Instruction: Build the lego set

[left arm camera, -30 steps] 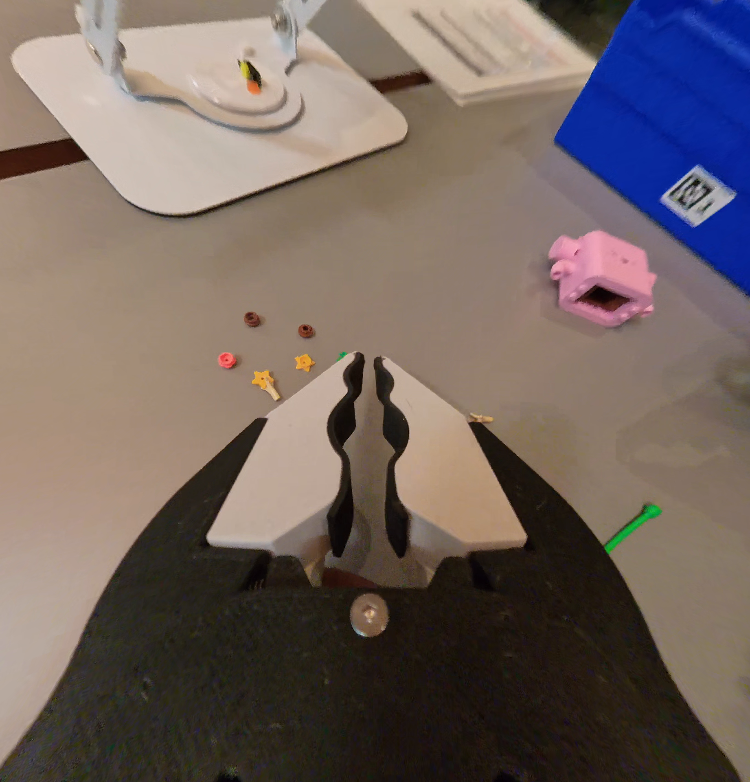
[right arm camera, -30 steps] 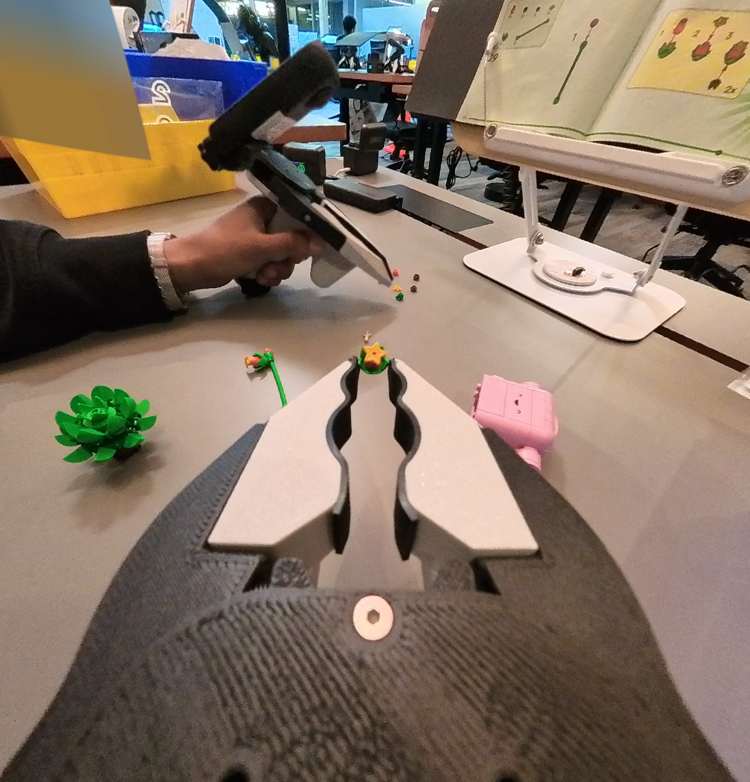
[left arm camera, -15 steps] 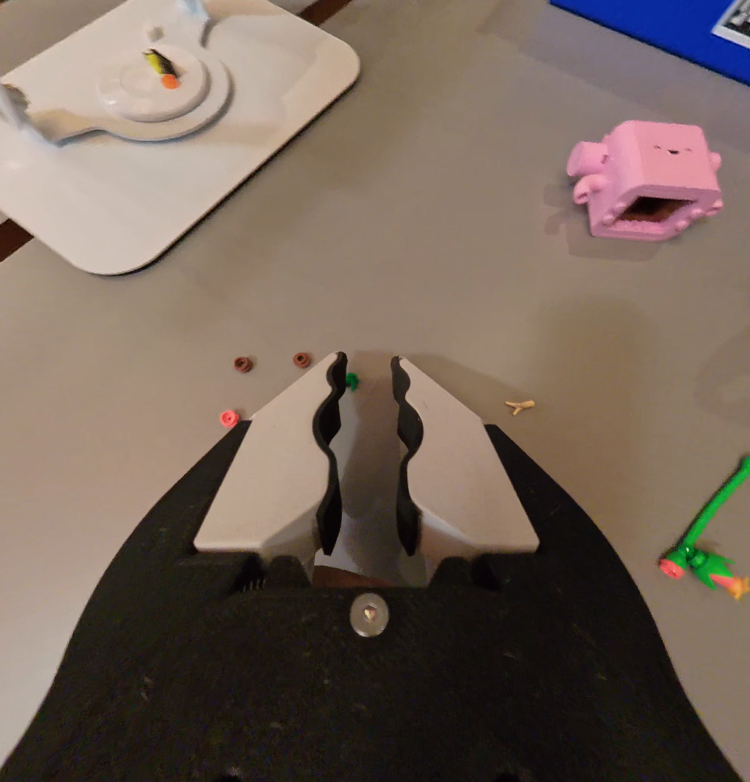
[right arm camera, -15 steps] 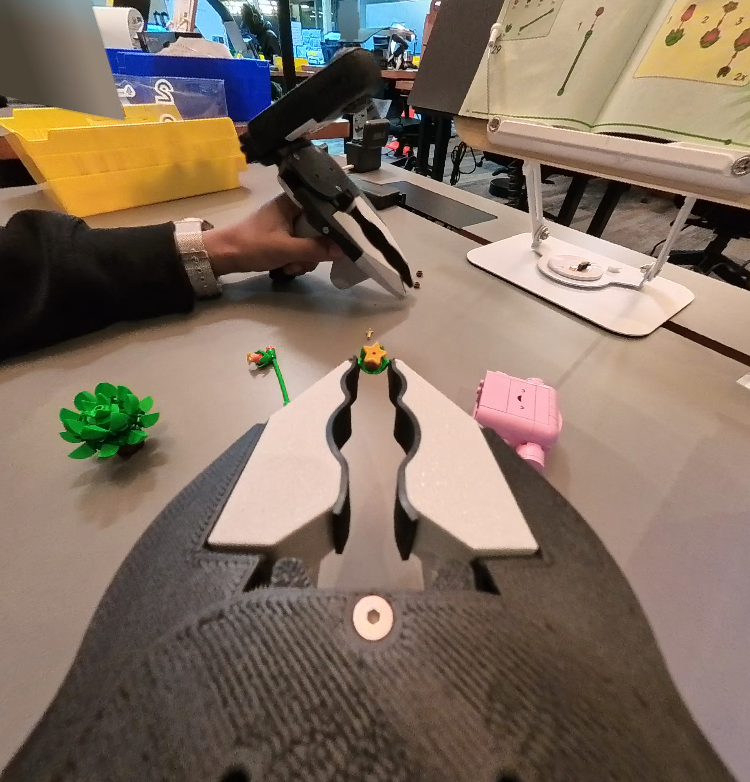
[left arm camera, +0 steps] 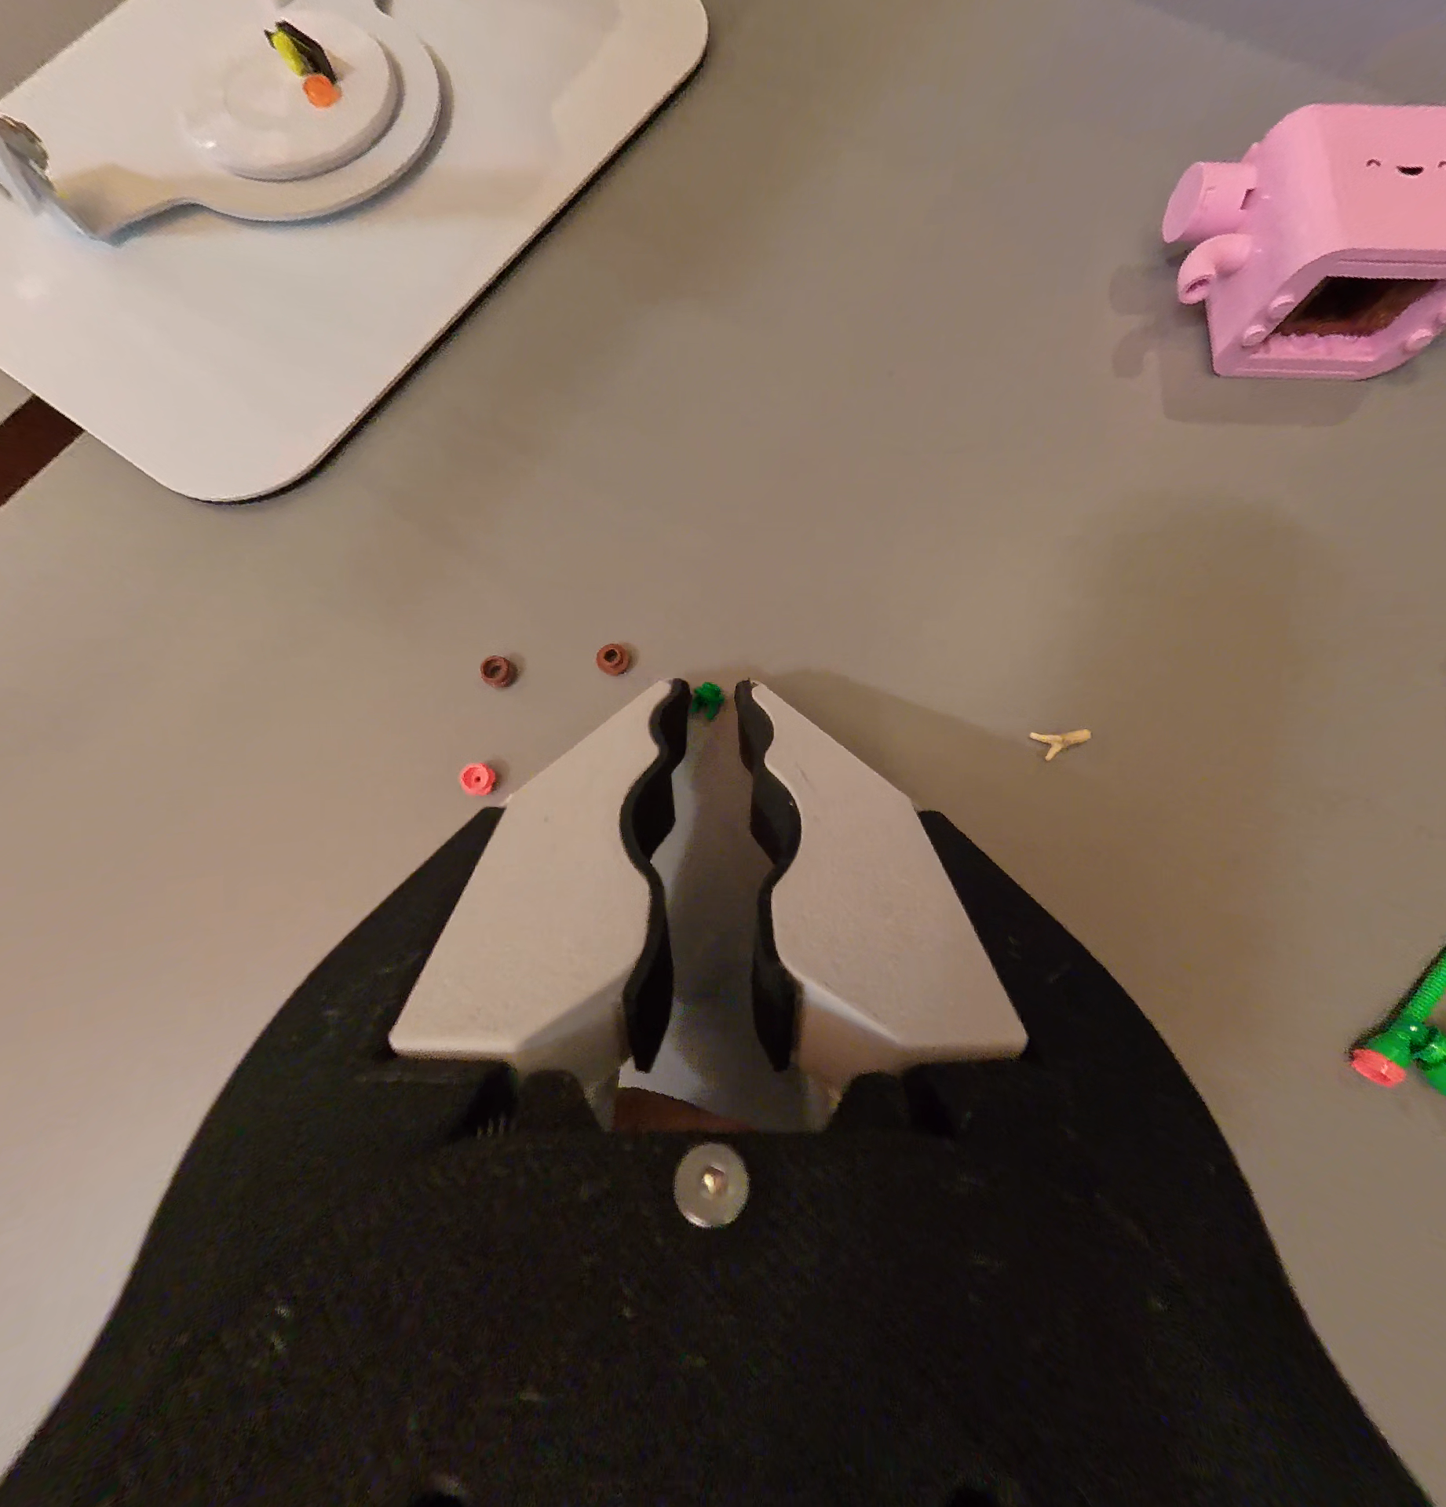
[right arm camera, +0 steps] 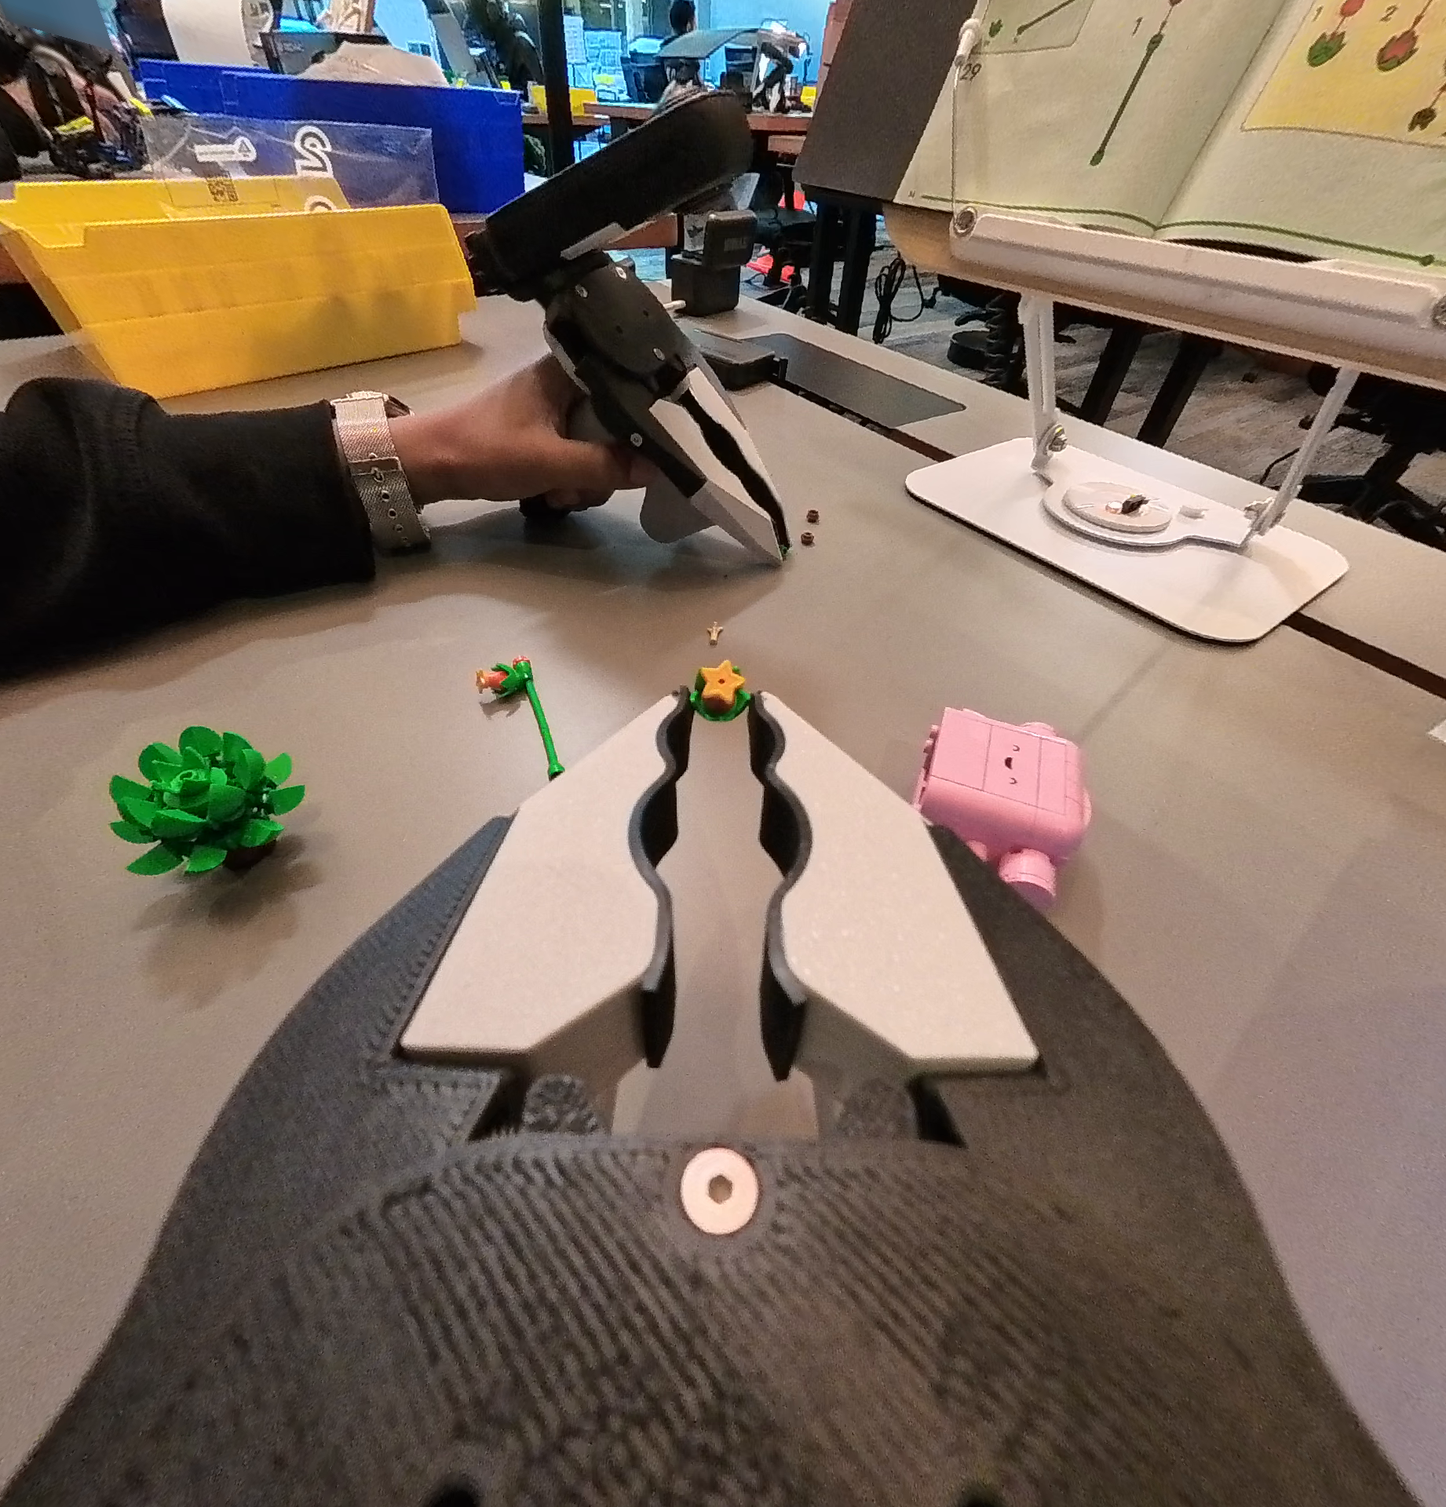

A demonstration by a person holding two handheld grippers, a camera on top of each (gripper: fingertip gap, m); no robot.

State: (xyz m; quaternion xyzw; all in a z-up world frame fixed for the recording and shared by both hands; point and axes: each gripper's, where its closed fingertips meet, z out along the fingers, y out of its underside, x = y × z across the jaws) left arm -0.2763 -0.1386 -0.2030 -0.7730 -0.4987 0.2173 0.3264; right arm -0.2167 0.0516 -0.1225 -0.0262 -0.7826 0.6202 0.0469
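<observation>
My left gripper (left arm camera: 707, 693) is tipped down onto the grey table (left arm camera: 866, 530), slightly open, with a tiny green piece (left arm camera: 706, 700) between its tips. It also shows in the right wrist view (right arm camera: 781, 548), held by a hand. Two brown studs (left arm camera: 498, 670) (left arm camera: 614, 657) and a coral stud (left arm camera: 477, 779) lie just left of it. My right gripper (right arm camera: 720, 703) is shut on a small green piece topped with a yellow star (right arm camera: 720, 683), just above the table. A pink cube pot (right arm camera: 1001, 787) lies on its side to the right.
A green stem with a red bud (right arm camera: 532, 701) and a green leafy plant (right arm camera: 202, 803) lie to the left. A tan twig piece (right arm camera: 713, 629) lies ahead. A white stand (right arm camera: 1127, 530) holds the instruction book (right arm camera: 1193, 122). A yellow bin (right arm camera: 238, 277) stands behind the sleeve. Across from one pair of fingers to the other is roughly 20 cm. To reach the coral stud (left arm camera: 477, 779) in a straight line is about 5 cm for my left fingers, about 25 cm for my right. The pink cube pot (right arm camera: 1001, 787) is closer to my right gripper, around 9 cm from its tips; the left tips are 20 cm off. Look for it in the left wrist view (left arm camera: 1441, 184) too.
My left gripper has swung forward and down over the loose pieces, opened, then narrowed around the tiny green piece. The yellow stars are now hidden under it. My right gripper has hardly moved.
</observation>
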